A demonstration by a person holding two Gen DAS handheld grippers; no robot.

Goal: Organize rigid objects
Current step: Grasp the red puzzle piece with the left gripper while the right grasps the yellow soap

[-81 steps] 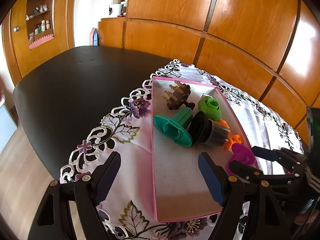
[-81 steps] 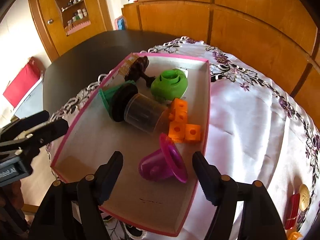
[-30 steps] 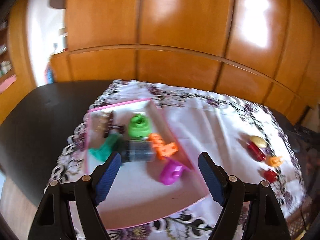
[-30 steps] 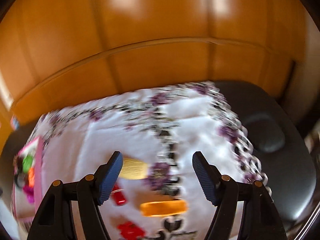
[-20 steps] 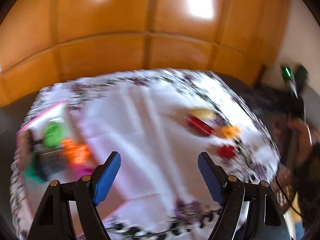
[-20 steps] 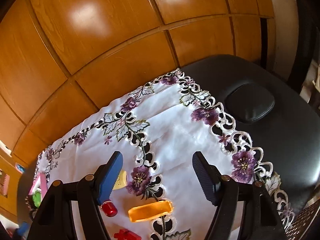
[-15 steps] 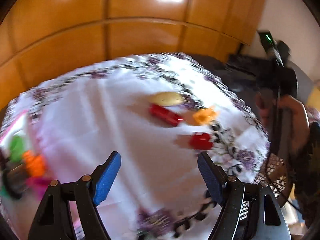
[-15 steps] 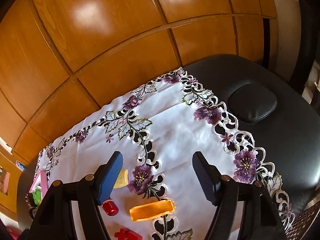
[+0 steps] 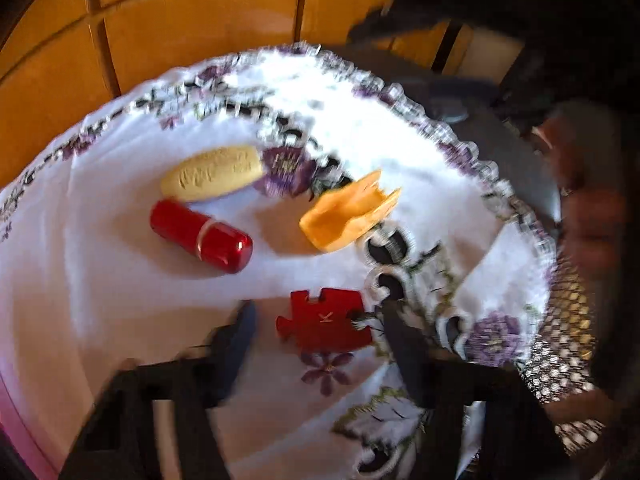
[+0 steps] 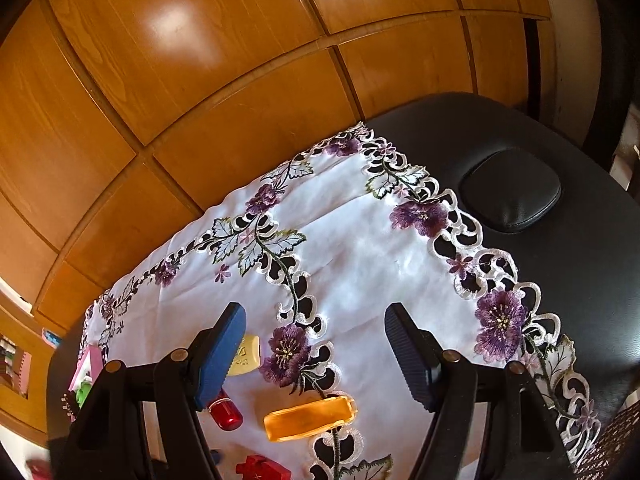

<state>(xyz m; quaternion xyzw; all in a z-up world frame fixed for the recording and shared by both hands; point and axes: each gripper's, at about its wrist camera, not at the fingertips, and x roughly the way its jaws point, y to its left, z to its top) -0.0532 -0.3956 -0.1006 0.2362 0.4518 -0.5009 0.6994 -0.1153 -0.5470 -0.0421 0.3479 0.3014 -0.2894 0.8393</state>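
A red jigsaw piece [image 9: 324, 320] lies on the white embroidered cloth [image 9: 120, 280]. My left gripper [image 9: 318, 310] points down over it, one finger on each side. Its jaws are closing with the piece between them; a small gap still shows on the left side, and the picture is blurred. Beyond it lie a red cylinder [image 9: 202, 236], a yellow oval bar [image 9: 212, 174] and an orange translucent piece [image 9: 348, 212]. My right gripper [image 10: 316, 316] hangs open above the cloth with nothing between its fingers, over the orange piece [image 10: 308, 418], red cylinder [image 10: 225, 412] and yellow bar [image 10: 246, 356].
The pink tray [image 10: 86, 364] with several toys sits far left; its rim [image 9: 20, 432] shows at the lower left. The black table [image 10: 560, 280] carries a raised black pad [image 10: 510, 196]. A person's hand [image 9: 588, 220] is at the right. Wooden panels [image 10: 200, 80] back the table.
My left gripper has swung right from the pink tray to the loose items, sunk over the red jigsaw piece, and its jaws have narrowed. The right gripper has stayed almost still.
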